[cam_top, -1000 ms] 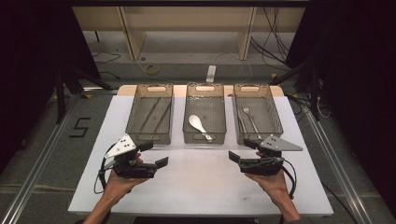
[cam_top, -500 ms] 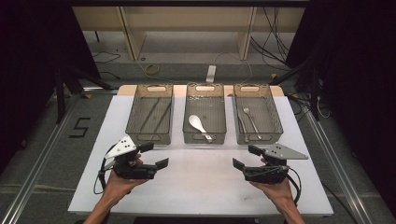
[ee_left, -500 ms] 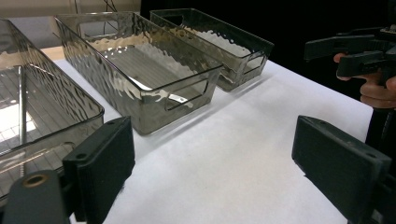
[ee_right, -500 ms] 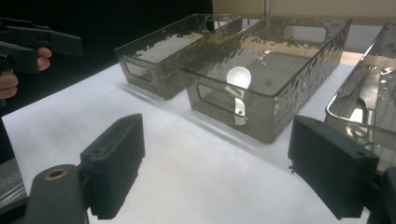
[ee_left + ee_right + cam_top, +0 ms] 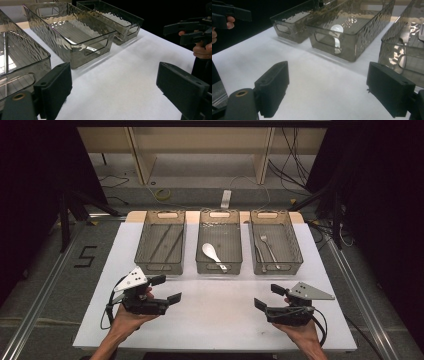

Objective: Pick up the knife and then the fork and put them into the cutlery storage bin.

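Observation:
Three smoky clear bins stand in a row at the back of the white table (image 5: 220, 320). The left bin (image 5: 141, 240) holds thin dark sticks, the middle bin (image 5: 238, 240) a white spoon (image 5: 210, 253), the right bin (image 5: 297, 240) a metal fork (image 5: 268, 246) and another metal utensil. My left gripper (image 5: 167, 289) hovers open near the front left, nothing between its jaws (image 5: 117, 90). My right gripper (image 5: 268, 296) is open and empty at the front right (image 5: 330, 87). Each points inward toward the other.
In the left gripper view the right gripper (image 5: 190, 31) hangs at the upper right beyond bare tabletop. The right gripper view has the left gripper (image 5: 229, 15) at its upper left and the spoon (image 5: 336, 35) behind the middle bin's wall (image 5: 352, 47). Dark floor and cables surround the table.
My right gripper has drawn back toward the near edge and slightly to the right, still open. The left gripper has stayed in place.

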Available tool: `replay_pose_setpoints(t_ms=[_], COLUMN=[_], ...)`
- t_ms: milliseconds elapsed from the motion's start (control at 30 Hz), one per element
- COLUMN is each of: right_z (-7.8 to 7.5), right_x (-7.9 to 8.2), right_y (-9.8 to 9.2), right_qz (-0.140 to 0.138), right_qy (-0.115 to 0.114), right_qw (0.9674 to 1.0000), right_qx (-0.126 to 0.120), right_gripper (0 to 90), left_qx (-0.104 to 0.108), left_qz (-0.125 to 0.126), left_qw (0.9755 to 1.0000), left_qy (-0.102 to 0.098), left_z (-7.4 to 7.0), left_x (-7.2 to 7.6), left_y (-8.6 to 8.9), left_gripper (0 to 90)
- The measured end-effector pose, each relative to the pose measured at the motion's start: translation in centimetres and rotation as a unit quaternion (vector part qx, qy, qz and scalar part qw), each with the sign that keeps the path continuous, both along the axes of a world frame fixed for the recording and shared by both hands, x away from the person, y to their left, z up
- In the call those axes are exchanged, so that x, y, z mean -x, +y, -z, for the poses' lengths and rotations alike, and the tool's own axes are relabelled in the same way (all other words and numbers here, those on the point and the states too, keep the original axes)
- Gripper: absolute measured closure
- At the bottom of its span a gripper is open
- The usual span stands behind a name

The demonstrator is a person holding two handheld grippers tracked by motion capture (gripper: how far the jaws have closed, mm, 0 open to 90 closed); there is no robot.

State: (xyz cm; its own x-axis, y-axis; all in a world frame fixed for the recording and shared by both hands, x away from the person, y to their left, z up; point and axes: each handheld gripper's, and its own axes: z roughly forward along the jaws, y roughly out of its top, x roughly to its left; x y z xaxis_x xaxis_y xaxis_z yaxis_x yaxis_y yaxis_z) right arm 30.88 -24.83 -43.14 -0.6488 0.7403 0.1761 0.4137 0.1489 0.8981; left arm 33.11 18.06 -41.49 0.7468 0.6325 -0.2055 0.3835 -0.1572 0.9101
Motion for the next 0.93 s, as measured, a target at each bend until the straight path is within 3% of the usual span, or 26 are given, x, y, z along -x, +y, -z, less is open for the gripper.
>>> replay_pose_setpoints(t_ms=[933], right_z=[0.13], right_x=[0.09], right_y=[-0.31], right_qz=[0.008], right_qy=[0.002], right_qw=[0.9999], right_qx=[0.008], right_gripper=[19.2], left_qx=[0.001], left_qz=[0.000], left_qw=[1.0000], left_qy=[0.000], left_z=[-0.03], left_x=[0.01], left_y=[-0.01], left_gripper=[12.4])
